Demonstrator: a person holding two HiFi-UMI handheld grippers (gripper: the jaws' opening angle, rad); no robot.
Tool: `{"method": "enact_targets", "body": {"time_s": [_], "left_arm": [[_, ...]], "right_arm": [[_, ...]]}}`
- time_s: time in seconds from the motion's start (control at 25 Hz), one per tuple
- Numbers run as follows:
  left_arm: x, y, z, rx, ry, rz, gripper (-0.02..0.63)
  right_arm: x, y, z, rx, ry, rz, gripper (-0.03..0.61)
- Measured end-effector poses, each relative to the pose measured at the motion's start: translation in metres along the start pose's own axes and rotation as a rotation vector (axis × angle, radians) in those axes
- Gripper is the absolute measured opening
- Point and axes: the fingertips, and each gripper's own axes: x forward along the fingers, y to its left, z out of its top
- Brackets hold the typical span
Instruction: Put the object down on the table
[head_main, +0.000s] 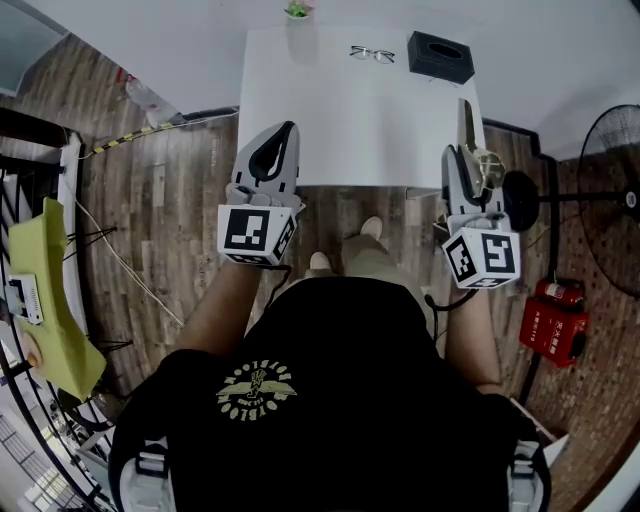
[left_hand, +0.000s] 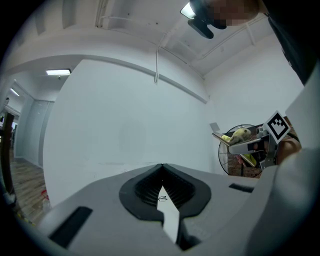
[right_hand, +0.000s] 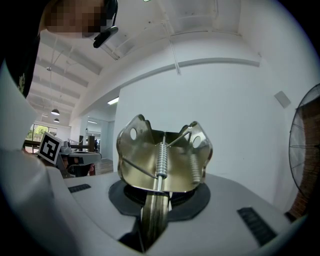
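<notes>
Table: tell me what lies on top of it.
Glasses, a black box and a green thing stand at the table's far side. The left tongs and right tongs cover its near corners, hiding anything there.

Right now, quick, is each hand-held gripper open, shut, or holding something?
Left hand-held gripper: shut, nothing in it.
Right hand-held gripper: shut on a metal spring clip.

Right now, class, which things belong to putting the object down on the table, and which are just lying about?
In the job: metal clip, right gripper shut on it, table.
Lying about: glasses, black box, fan.
</notes>
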Motion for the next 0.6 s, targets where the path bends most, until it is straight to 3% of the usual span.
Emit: {"method": "enact_targets", "body": {"time_s": [0.6], "left_arm": [[0.017,-0.010,-0.010,-0.009,0.019,0.000,0.006]], "right_arm": [[0.006,-0.017,-0.008,-0.007,0.029,0.017,0.064]]}}
